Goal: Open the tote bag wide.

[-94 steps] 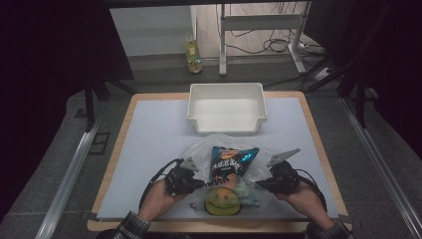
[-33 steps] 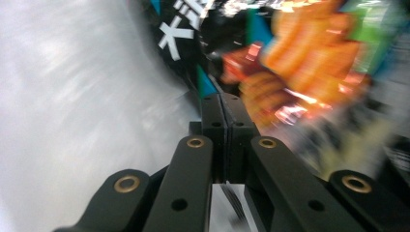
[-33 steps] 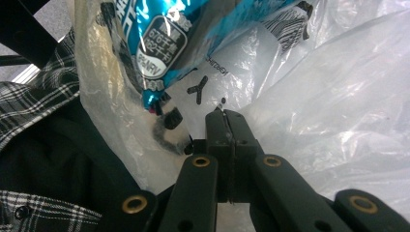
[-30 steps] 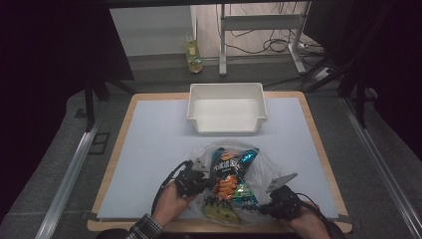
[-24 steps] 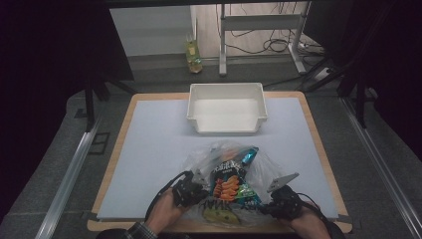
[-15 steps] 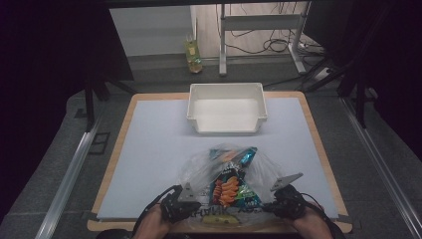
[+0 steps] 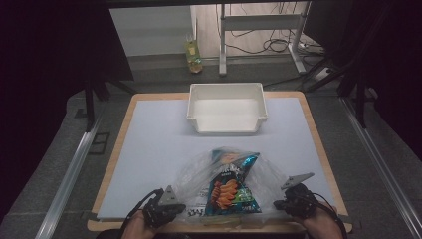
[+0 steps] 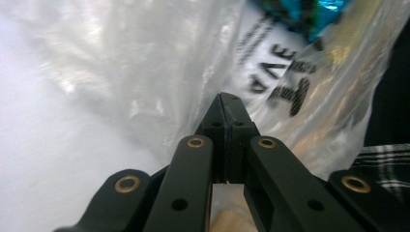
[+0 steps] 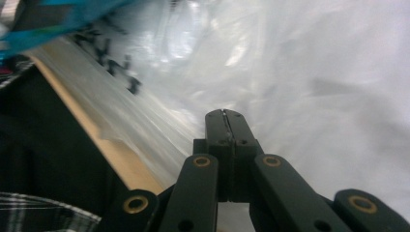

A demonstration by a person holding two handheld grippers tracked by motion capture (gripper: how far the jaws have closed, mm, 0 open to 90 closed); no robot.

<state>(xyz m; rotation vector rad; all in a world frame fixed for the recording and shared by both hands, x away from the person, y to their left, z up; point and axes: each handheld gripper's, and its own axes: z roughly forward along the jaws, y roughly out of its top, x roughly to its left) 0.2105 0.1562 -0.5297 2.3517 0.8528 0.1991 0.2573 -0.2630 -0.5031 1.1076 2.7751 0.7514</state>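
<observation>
Table (image 7: pixel 149 149): white bin (image 7: pixel 227 107), plastic bag (image 7: pixel 199 177).

The table (image 7: pixel 318 149) had a wooden edge and a pale bluish-white top, and it stood on dark grey carpet (image 7: pixel 54 164). Metal rails (image 7: pixel 69 179) ran along the floor on both sides of it. Black curtains (image 7: pixel 54 45) hung to the left and right, leaving the far middle lit. There the floor turned to light wood, with a white metal frame (image 7: pixel 259 22), loose black cables (image 7: pixel 271 47) and a yellowish bottle (image 7: pixel 194 52) standing on it.
</observation>
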